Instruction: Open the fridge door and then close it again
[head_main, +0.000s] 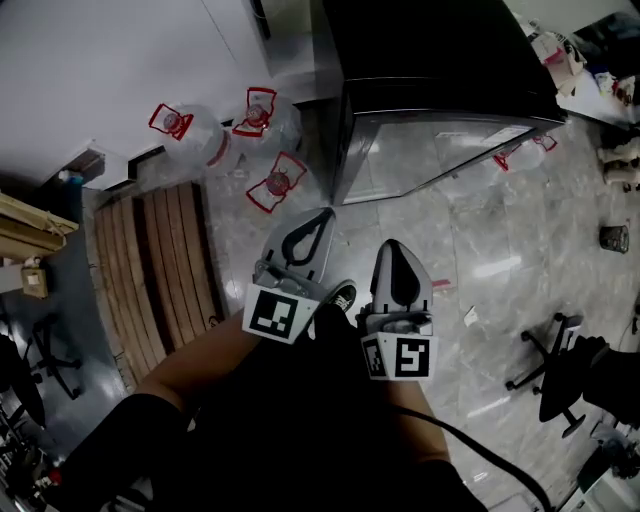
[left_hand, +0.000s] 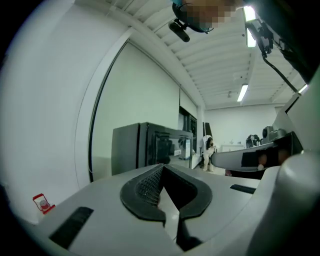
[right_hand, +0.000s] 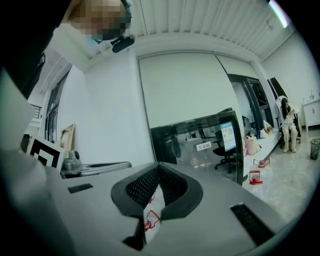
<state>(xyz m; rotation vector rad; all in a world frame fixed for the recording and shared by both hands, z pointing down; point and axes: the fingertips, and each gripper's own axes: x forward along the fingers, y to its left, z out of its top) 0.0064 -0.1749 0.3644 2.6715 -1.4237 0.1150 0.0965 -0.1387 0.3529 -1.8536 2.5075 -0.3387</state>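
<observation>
The black fridge (head_main: 430, 50) stands at the top of the head view, its reflective glass door (head_main: 440, 150) lying flat against the body. Both grippers hang side by side in front of it, clear of the door and pointing toward it. My left gripper (head_main: 325, 213) is shut, its tips meeting with nothing between them; the fridge (left_hand: 150, 147) shows beyond the left gripper (left_hand: 161, 166). My right gripper (head_main: 392, 243) is shut too and empty. Past the right gripper (right_hand: 159, 164) stands the glass door (right_hand: 200, 142).
Three clear water bottles with red handles (head_main: 262, 112) stand on the floor left of the fridge. A slatted wooden bench (head_main: 160, 265) lies at the left. An office chair (head_main: 555, 360) is at the right. A person (right_hand: 287, 125) sits far off.
</observation>
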